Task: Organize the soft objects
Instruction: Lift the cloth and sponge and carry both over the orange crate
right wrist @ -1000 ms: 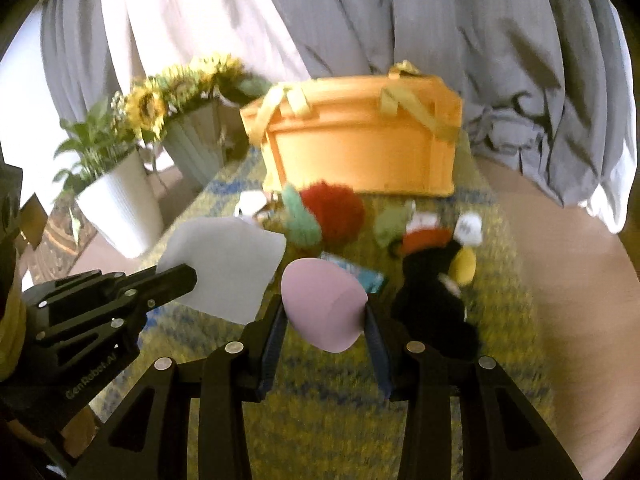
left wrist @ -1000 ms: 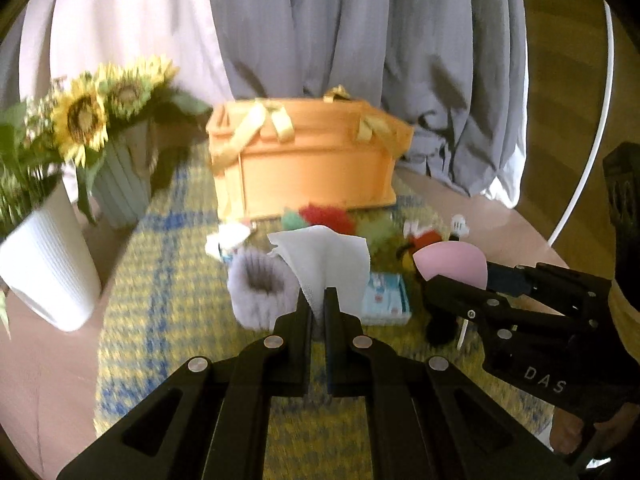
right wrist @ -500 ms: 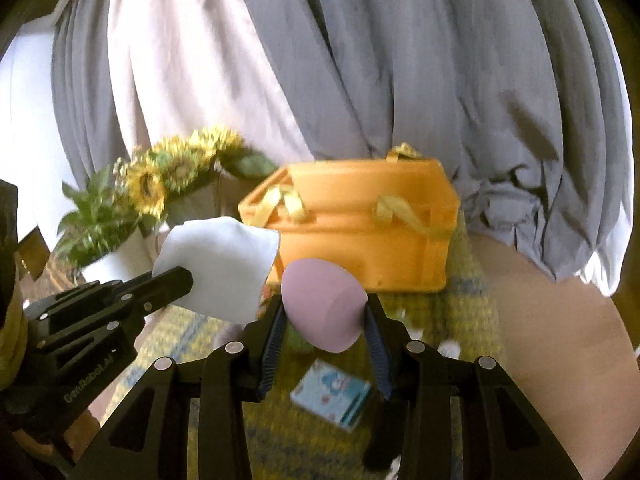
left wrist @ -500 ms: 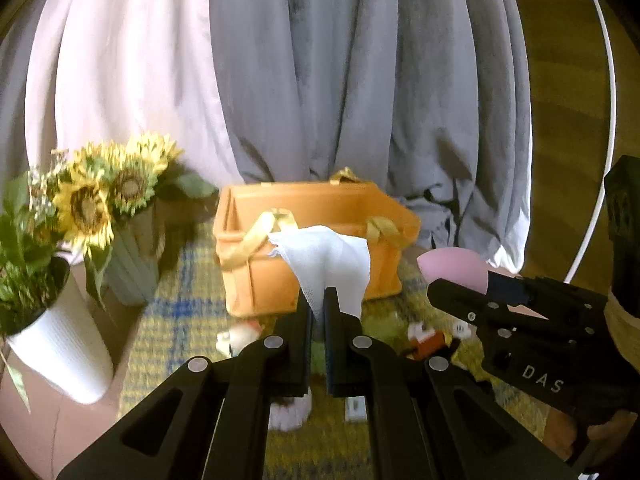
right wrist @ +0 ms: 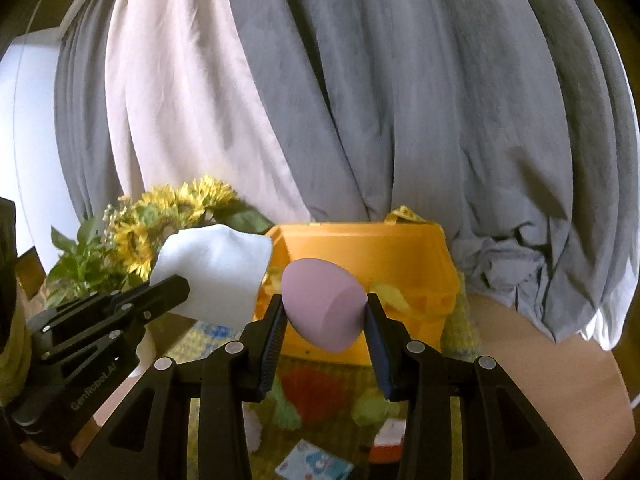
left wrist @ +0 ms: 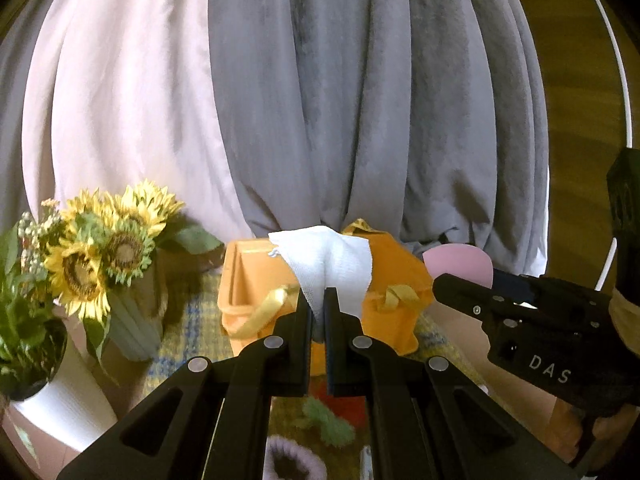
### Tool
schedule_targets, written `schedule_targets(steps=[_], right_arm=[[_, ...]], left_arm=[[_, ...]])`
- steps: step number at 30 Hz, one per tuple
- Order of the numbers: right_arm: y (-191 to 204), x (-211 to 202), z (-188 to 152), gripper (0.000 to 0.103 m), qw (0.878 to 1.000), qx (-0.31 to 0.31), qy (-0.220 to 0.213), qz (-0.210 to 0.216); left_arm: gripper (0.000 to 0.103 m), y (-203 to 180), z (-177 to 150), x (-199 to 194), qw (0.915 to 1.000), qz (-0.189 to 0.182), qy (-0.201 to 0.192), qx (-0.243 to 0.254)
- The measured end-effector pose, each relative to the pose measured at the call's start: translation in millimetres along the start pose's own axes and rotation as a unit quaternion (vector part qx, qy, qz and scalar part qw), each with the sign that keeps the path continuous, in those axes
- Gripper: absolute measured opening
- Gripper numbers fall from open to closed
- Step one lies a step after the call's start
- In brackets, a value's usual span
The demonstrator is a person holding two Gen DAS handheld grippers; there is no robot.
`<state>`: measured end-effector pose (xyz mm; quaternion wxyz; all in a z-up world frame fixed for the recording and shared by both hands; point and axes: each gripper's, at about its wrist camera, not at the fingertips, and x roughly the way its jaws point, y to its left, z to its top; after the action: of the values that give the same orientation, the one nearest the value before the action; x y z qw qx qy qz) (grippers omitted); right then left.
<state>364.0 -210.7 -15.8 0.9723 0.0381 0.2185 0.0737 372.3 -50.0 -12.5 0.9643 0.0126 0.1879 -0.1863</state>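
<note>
Left hand-held gripper [left wrist: 319, 300] pinches white cloth [left wrist: 328, 266] before orange basket [left wrist: 256, 280].

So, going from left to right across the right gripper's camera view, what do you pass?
Left gripper → white cloth → pink sponge held before the orange basket → bare table.

A home, prob. a living or dining room. Beyond the jaws hang long grey curtains [left wrist: 360, 100] w/ a pale sheer one [left wrist: 120, 100] to their left, bunched at the bottom. Left of the jaws stand sunflowers [left wrist: 96, 248] in a ribbed vase [left wrist: 132, 328] and a green plant in a white pot [left wrist: 60, 400]. The round wooden counter [right wrist: 552, 360] carries a yellow-blue woven cloth [left wrist: 192, 328], and just past the jaws sits an orange basket [right wrist: 360, 256] w/ yellow ribbons. Right of them, wood-look wall [left wrist: 580, 80].
</note>
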Motion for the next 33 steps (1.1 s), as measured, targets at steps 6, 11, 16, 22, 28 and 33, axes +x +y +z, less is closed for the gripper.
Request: schedule_targets(steps=[6, 11, 16, 22, 28, 33], right_arm=[[-7, 20, 18, 0.04, 1.0, -0.001, -0.004, 0.004], [-15, 39, 34, 0.04, 1.0, 0.008, -0.006, -0.001], [-22, 61, 51, 0.04, 1.0, 0.016, 0.009, -0.011], [-33, 95, 64, 0.04, 0.998, 0.036, 0.05, -0.01], [-47, 130, 71, 0.04, 0.994, 0.066, 0.089, -0.012], [-56, 160, 69, 0.04, 0.987, 0.079, 0.138, -0.013]], left_arm=[[0.007, 6, 13, 17, 0.9999, 0.01, -0.009, 0.002], [0.007, 9, 25, 31, 0.9995, 0.022, -0.018, 0.01], [0.007, 14, 36, 46, 0.9991, 0.032, -0.023, 0.018], [0.007, 16, 49, 71, 0.9984, 0.038, -0.015, 0.039], [0.007, 17, 55, 106, 0.9977, 0.042, 0.013, 0.051], [0.007, 23, 51, 137, 0.9966, 0.037, 0.059, 0.043]])
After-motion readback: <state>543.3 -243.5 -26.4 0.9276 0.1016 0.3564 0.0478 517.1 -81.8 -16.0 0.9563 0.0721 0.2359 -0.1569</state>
